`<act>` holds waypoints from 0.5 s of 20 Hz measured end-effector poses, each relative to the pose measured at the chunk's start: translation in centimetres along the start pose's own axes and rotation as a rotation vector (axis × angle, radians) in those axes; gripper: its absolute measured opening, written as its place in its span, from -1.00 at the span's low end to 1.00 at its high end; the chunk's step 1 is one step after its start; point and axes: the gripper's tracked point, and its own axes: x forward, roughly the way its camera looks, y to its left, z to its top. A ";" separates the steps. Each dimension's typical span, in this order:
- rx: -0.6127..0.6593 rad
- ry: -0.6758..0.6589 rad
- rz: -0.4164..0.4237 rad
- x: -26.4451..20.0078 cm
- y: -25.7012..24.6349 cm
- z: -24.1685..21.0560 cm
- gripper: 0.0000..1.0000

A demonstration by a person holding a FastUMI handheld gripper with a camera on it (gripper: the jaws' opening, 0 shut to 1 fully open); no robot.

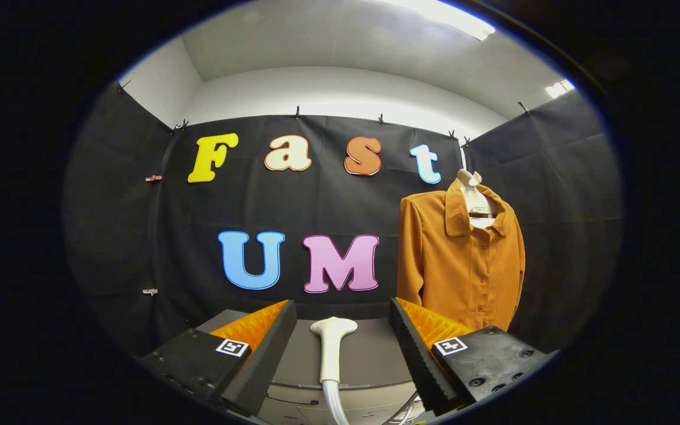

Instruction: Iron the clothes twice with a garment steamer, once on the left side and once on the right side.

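One white garment steamer point(332, 348) lies on the grey table point(369, 360) between the gripper's point(343, 342) two spread fingers, seemingly untouched by either, while one orange shirt point(461, 260) hangs beyond the right finger.

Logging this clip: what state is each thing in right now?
Claw: open, fingers apart, touching nothing.
Steamer head: lying on the table between the fingers, not gripped.
Shirt: hanging on a hanger, buttoned, beyond the right finger.
Table: bears the steamer head.
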 end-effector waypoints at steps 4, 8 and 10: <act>-0.001 0.000 0.000 -0.2 0.3 -0.1 0.96; 0.006 0.006 0.002 -0.4 0.7 -0.3 0.96; 0.007 0.012 0.001 -0.4 0.9 -0.5 0.95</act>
